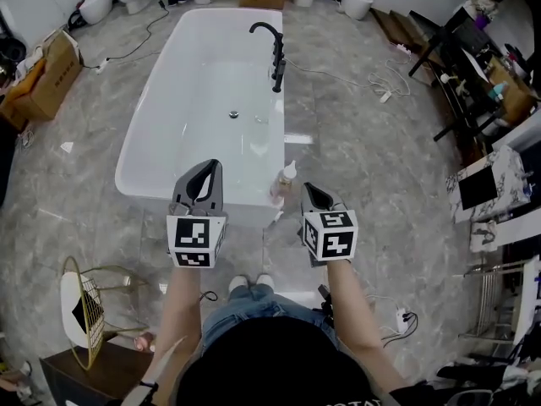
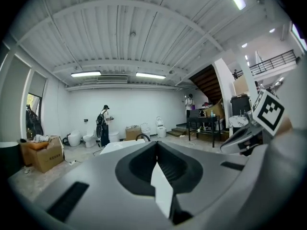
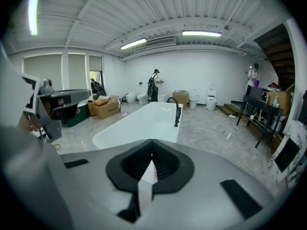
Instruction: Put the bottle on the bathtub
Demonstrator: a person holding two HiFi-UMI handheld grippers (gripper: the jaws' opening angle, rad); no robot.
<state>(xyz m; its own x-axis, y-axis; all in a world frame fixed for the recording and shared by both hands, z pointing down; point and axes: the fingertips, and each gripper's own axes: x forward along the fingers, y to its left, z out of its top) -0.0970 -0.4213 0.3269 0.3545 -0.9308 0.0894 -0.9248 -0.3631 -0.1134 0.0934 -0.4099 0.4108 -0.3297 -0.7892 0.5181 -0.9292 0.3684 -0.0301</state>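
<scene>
Flanking bottle (image 1: pixel 286 180) at bathtub (image 1: pixel 203 83) rim: left hand-held gripper (image 1: pixel 206 174), right hand-held gripper (image 1: pixel 314 194), both closed.

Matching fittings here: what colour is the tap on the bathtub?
The tap is black, on the white bathtub; clearest in the head view.

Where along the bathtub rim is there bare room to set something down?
The bathtub left rim and far rim are bare. The right rim is taken by the black faucet, and the bottle stands at the near right corner; only the stretch between them is free.
</scene>
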